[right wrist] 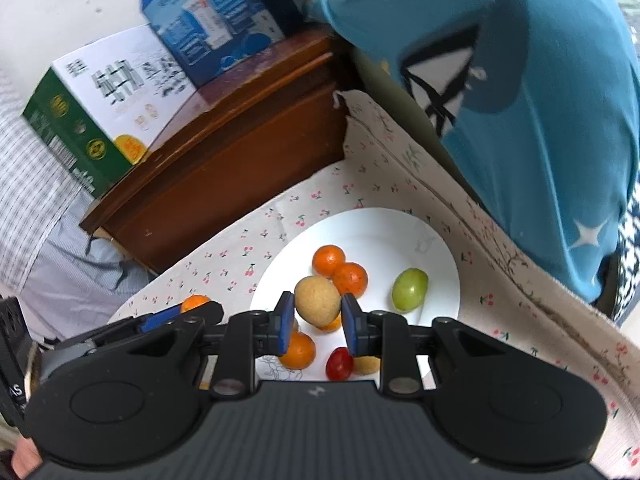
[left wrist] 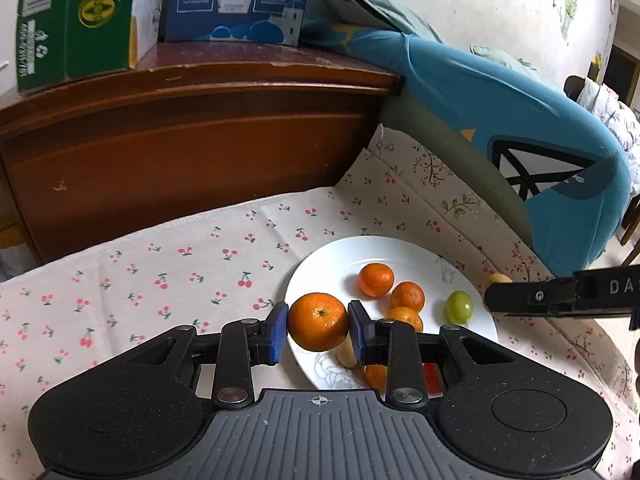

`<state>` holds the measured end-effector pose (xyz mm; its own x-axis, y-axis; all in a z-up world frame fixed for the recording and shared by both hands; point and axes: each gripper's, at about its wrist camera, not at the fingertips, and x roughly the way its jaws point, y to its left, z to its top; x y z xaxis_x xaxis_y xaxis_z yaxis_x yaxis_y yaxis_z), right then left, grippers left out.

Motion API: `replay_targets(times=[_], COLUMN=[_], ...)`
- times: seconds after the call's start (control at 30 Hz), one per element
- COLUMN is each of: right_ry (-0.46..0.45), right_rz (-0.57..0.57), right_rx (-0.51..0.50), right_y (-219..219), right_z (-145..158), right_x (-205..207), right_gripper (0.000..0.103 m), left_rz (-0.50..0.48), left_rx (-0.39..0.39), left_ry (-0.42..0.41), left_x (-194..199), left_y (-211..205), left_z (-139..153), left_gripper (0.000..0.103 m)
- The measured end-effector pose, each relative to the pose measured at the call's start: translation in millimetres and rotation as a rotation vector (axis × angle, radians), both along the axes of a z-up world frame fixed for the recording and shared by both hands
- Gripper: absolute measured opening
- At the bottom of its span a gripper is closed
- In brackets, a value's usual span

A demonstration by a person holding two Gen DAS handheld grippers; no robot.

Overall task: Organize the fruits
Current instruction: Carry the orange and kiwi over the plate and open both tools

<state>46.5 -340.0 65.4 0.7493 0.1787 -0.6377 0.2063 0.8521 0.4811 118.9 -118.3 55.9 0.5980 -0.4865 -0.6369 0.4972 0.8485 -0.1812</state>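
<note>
Two grippers hover over the plate (left wrist: pixel 316 258) near the cloth's right edge. Left gripper (left wrist: pixel 318 322) pinches a mandarin (left wrist: pixel 318 321) above the plate's near-left rim; right gripper (right wrist: pixel 314 312) pinches a tan fruit (right wrist: pixel 317 300) over its middle. Best lowered gently into bare spots, clear of the fruits already there.

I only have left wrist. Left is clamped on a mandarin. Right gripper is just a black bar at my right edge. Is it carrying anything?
Observer: Yes. The right gripper is shut on a tan oval fruit.
Operator: Over the plate?
Observer: Yes, above the white plate, near its middle.
Operator: Anything on the plate hidden behind my fingers?
Observer: A red cherry tomato sits at the near edge, beside a loose mandarin.
Operator: Green fruit untouched?
Observer: The green grape lies alone on the plate's right side.
</note>
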Motion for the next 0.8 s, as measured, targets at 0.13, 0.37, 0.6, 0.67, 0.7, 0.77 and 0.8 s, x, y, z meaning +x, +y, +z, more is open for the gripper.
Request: replay_targets(times=[0.13,0.37,0.6,0.67,0.7,0.77,0.8], right_ry=[0.027,0.057,0.07,0.062,0.056,0.047,0.043], right_rz=[-0.03,-0.038,-0.054,-0.051,-0.049,-0.039,-0.034], right_rx=[0.006,0.013,0.002,-0.001,-0.011,-0.017,-0.016], right_y=[-2,-2,-3,-3,-2,-1,-1], right_z=[-6,-15,-19,-18,-17,-15,-15], right_x=[5,12,16,16,16,16,16], right_gripper=[0.025,0.026,0.029,0.029,0.029,0.029,0.029], left_rz=[-0.003,-0.007,-0.018,0.001,0.008,0.002,0.003], left_rx=[0.002,0.01,-0.004,-0.007,-0.015,-0.022,-0.019], left_ry=[0.01,0.034,0.038,0.024,0.012,0.001,-0.002], left_x=[8,18,20,19,18,16,16], left_y=[-7,-19,-26,-26,-25,-23,-23], left_z=[-5,-16,-17,-12,-9,-2,2], left_gripper=[0.029,0.029,0.04,0.058,0.06,0.061,0.062])
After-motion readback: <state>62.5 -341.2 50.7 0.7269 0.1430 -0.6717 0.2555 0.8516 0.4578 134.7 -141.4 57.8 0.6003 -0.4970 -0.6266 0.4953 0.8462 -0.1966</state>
